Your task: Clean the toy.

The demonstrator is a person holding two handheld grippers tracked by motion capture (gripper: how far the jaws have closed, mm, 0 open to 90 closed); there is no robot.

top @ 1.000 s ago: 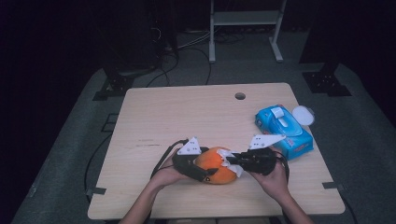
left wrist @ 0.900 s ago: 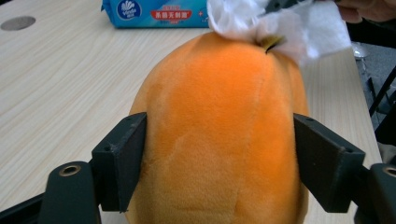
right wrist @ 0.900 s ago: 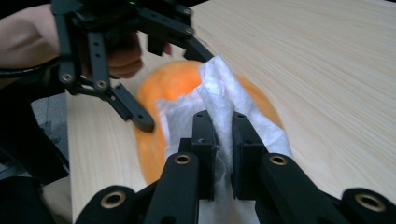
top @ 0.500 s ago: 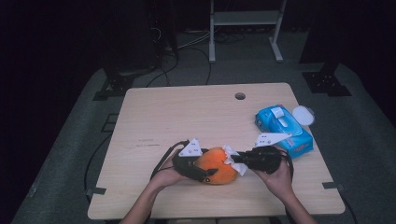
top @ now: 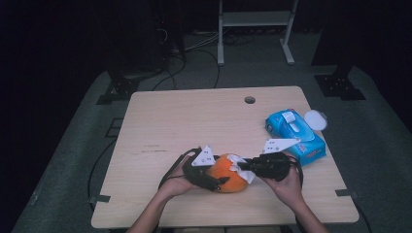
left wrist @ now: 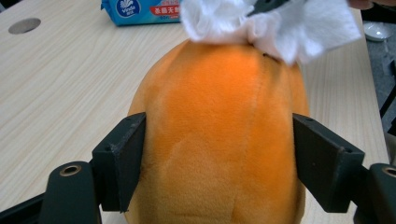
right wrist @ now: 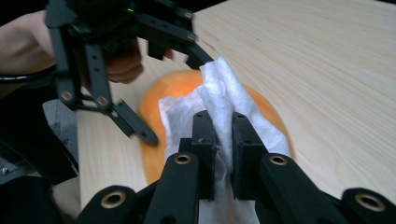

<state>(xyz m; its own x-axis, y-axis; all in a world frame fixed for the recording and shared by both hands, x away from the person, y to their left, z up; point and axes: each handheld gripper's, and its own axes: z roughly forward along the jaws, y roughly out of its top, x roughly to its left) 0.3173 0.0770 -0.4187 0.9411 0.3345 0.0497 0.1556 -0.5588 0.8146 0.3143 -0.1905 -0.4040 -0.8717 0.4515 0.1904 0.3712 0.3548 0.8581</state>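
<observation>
The left gripper (left wrist: pixel 219 163) clamps the orange plush toy (left wrist: pixel 219 140) steady (jaws on both flanks) so the right gripper (right wrist: pixel 223 140), pinching a white tissue (right wrist: pixel 219 107), can wipe it.

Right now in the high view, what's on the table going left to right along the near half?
Left hand-held gripper → orange plush toy → white tissue → right hand-held gripper → blue tissue pack → small white lid at the table's right edge.
</observation>
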